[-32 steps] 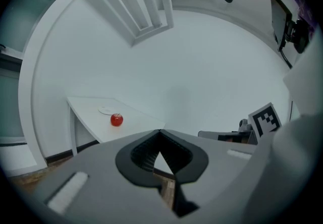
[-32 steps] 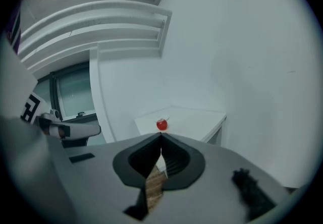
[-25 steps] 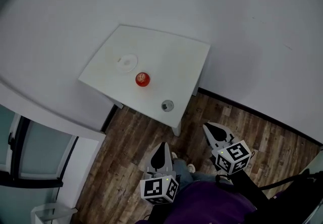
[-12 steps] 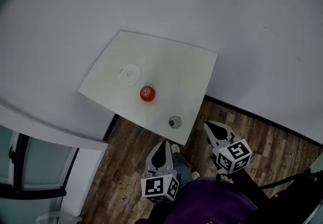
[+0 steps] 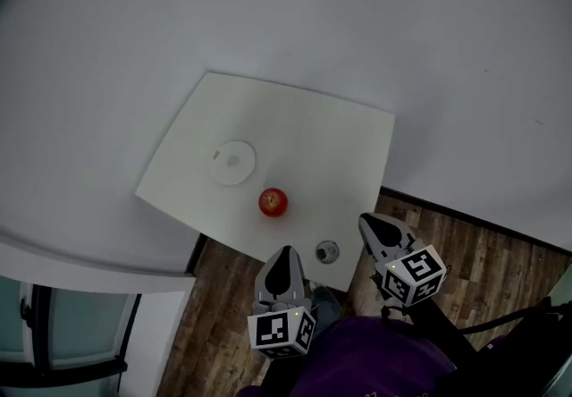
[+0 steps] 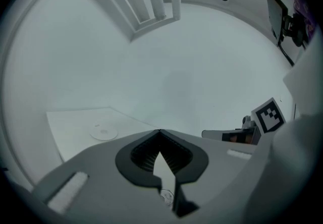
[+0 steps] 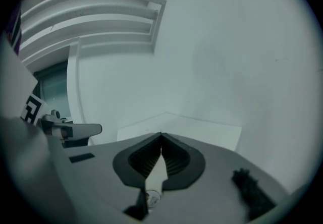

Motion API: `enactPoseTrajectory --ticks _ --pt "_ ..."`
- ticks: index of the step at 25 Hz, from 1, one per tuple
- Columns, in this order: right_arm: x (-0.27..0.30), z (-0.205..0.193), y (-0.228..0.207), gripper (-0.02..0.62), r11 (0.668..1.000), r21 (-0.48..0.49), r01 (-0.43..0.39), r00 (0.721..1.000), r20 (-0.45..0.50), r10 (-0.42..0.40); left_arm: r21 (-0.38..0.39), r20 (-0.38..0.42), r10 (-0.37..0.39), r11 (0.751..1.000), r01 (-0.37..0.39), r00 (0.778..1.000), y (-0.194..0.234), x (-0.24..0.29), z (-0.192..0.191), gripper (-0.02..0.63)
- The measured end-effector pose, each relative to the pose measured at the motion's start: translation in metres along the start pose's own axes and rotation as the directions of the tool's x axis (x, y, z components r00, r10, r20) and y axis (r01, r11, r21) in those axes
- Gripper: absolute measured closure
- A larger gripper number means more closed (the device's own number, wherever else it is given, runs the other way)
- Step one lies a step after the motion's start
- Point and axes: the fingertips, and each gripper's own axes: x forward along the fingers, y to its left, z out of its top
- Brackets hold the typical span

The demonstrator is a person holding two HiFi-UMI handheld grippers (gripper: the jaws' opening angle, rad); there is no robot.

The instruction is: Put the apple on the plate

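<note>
Two tools show at the bottom of the head view, each a grey, pointed wedge with a ribbed black lining inside its jaws. The left tool (image 5: 284, 251) has its jaws closed tip to tip with nothing between them. The right tool (image 5: 365, 223) is closed the same way and is also empty. Each carries a cube (image 5: 281, 333) printed with black-and-white square patterns.

A smooth, matte white table (image 5: 313, 127) with squared corners stands against a plain pale wall, on a floor (image 5: 465, 252) of dark wood planks. The apple (image 5: 273, 201), round, glossy and red, sits on the bare tabletop near the front edge. It lies just beside the plate (image 5: 235, 162), a flat white disc, and does not touch it. A small mark by the plate's rim is too small to read. A small round greyish object (image 5: 327, 251) rests near the table's front corner, between the two tool tips.
</note>
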Motion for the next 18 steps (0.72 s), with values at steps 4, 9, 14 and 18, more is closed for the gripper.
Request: enactPoseTrajectory --ticks 4,9,14,18 --pt "0.027 0.007 -0.003 0.584 1.0 0.006 0.017 1.0 -0.002 -0.017 0.003 -0.016 -0.028 1.0 0.028 0.999 0.02 0.024 0.007 0.6" --pt "0.052 0.015 -0.007 0.584 0.999 0.009 0.039 0.999 -0.003 -0.039 0.027 -0.005 -0.03 0.999 0.03 1.0 0.043 0.046 0.018 0.6" --pt "0.059 0.017 -0.012 0.584 0.999 0.011 0.053 0.999 -0.011 -0.053 0.035 -0.004 -0.036 0.999 0.036 0.999 0.054 0.064 0.021 0.6" --pt "0.058 0.017 -0.024 0.584 0.998 0.018 0.065 0.998 -0.018 -0.065 0.041 0.011 -0.032 0.999 0.032 0.999 0.055 0.074 0.021 0.592"
